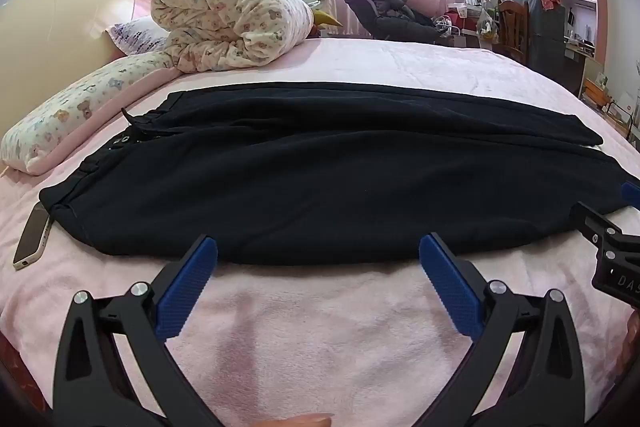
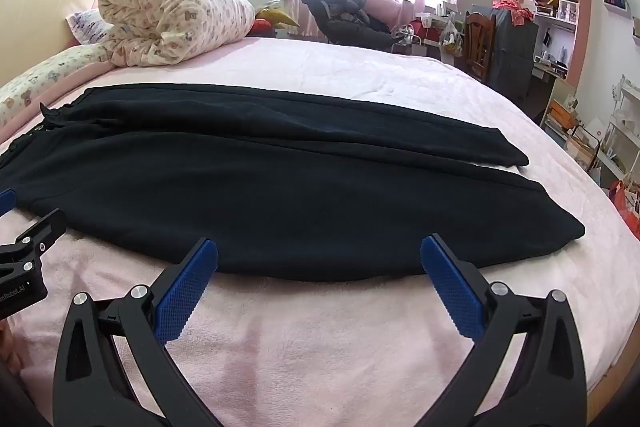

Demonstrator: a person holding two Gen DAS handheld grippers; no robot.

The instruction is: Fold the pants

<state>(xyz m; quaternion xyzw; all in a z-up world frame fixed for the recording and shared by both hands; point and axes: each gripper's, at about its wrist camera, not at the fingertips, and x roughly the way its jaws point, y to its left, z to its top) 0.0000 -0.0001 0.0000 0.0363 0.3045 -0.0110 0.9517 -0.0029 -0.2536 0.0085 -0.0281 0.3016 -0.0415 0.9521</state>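
Note:
Black pants (image 1: 320, 171) lie flat across a pink bed (image 1: 320, 339), waistband at the left, the two legs running right side by side; they also show in the right wrist view (image 2: 280, 187). My left gripper (image 1: 319, 251) is open and empty, its blue fingertips at the near edge of the pants near the waist half. My right gripper (image 2: 319, 253) is open and empty at the near edge of the leg half. Each gripper shows at the edge of the other's view: the right one (image 1: 612, 247), the left one (image 2: 24, 255).
A phone (image 1: 32, 239) lies on the bed beside the waistband. A rolled bear-print duvet (image 1: 232, 23) and pillows (image 1: 76, 111) sit at the far left. A chair (image 2: 478, 43), shelves (image 2: 552, 11) and clutter stand beyond the bed's right side.

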